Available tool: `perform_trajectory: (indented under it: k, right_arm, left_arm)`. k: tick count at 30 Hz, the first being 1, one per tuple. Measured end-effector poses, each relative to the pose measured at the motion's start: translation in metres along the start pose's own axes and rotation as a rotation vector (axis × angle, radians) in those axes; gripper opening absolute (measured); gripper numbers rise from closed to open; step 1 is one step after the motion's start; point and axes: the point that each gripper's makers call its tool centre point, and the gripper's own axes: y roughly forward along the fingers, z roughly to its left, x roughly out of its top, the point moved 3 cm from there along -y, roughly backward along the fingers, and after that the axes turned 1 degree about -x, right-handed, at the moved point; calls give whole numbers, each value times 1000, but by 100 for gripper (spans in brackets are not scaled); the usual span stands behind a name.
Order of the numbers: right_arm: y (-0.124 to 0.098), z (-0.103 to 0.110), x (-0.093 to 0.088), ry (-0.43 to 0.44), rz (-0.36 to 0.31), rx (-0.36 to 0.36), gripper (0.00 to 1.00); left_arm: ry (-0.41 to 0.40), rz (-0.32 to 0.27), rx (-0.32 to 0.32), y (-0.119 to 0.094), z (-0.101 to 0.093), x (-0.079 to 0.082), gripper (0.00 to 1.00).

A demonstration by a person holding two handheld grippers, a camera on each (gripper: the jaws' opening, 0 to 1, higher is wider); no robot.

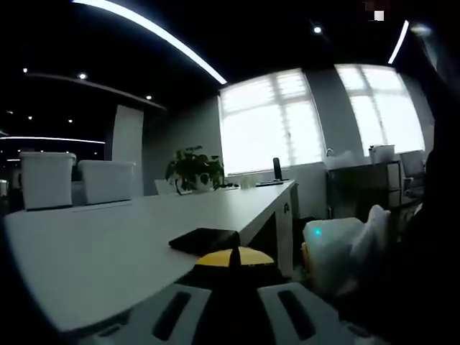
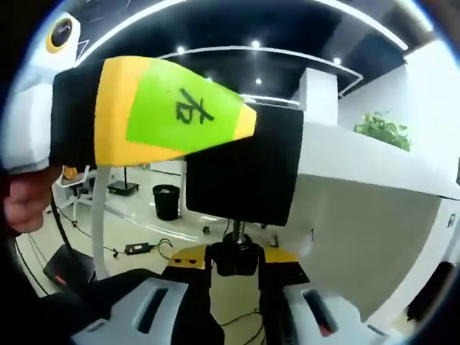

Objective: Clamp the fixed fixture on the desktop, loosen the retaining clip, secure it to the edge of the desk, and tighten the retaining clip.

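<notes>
The black clamp fixture sits at the edge of the white desk, and its threaded screw and black knob hang below it. My left gripper, with yellow and green tape on its tip, comes in from the left and is shut on the fixture's body. My right gripper is shut on the knob, a yellow pad on each side. In the left gripper view the fixture's flat black top lies on the desk, just ahead of the left gripper's closed yellow tips.
A potted plant and white chair backs stand at the desk's far side. A white housing with a cyan light hangs right of the desk edge. Below are a black bin and floor cables. A hand shows at left.
</notes>
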Motion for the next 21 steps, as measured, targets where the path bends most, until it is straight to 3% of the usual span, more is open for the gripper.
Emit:
perform_trajectory:
  k: [5, 8, 15, 21]
  right_arm:
    - [0, -1, 0, 7, -17, 99, 21]
    - [0, 1, 0, 39, -10, 226, 21]
    - [4, 2, 1, -63, -58, 543, 21]
    - [8, 4, 1, -137, -85, 739, 21]
  left_arm:
    - [4, 2, 1, 0, 0, 0, 1]
    - [7, 1, 0, 0, 0, 0, 1]
    - [6, 0, 3, 1, 0, 0, 1]
    - [7, 2, 7, 1, -1, 0, 1]
